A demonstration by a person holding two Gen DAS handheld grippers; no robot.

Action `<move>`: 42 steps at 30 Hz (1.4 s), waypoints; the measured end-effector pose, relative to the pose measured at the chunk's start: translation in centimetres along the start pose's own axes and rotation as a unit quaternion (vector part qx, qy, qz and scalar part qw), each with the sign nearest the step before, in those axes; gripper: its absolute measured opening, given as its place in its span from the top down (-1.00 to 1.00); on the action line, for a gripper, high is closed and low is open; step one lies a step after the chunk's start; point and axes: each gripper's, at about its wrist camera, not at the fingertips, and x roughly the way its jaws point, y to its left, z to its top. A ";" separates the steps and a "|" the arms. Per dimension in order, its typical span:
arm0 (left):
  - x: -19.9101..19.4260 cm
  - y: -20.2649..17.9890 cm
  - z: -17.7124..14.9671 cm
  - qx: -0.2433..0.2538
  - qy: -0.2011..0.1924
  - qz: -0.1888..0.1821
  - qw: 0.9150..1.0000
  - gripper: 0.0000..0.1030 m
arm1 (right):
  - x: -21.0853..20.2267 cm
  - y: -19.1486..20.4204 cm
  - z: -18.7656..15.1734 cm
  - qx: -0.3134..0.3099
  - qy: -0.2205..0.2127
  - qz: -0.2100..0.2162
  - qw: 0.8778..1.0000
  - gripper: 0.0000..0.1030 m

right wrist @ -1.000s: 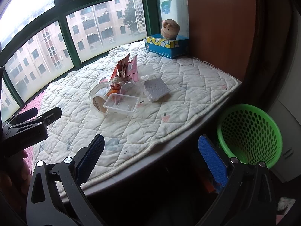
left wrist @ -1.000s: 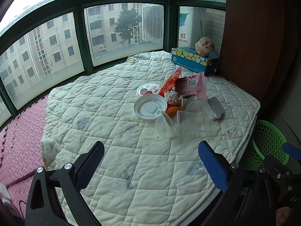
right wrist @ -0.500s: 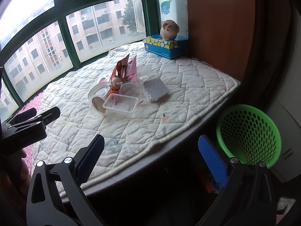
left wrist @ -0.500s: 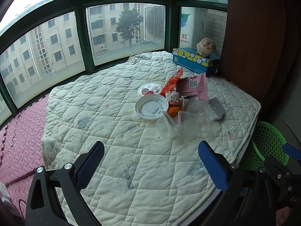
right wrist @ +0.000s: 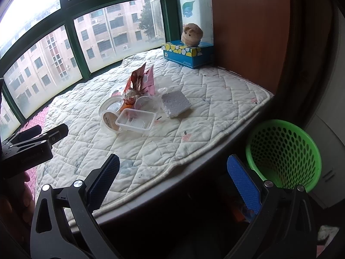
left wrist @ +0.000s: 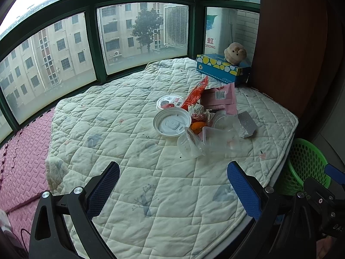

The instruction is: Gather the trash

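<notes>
A heap of trash lies mid-mattress: a white round lid [left wrist: 172,124], a small printed tub lid [left wrist: 170,103], an orange-red wrapper [left wrist: 195,95], a pink packet [left wrist: 222,97], a clear plastic tray [right wrist: 135,120], a clear cup [left wrist: 188,145] and a grey foam block [right wrist: 175,104]. A green perforated basket [right wrist: 284,151] stands on the floor off the mattress's right edge. My left gripper [left wrist: 172,185] hovers open over the near mattress, short of the heap. Open and empty, my right gripper [right wrist: 172,178] sits at the mattress's front edge, left of the basket.
A blue spotted tissue box [left wrist: 222,69] with a plush toy [left wrist: 235,52] on it stands at the far corner by a brown wooden panel [right wrist: 248,28]. Green-framed windows [left wrist: 92,43] ring the quilted mattress [left wrist: 112,116]. Pink foam mats [left wrist: 23,142] lie left.
Both views have shifted only slightly; the heap sits marginally further right in the left wrist view. Both grippers stay open and nothing was taken hold of.
</notes>
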 end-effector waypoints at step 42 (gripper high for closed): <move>2.2 -0.8 1.3 0.002 0.015 -0.014 1.000 -0.88 | 1.6 -0.6 0.9 0.002 0.014 -0.004 1.000 -0.91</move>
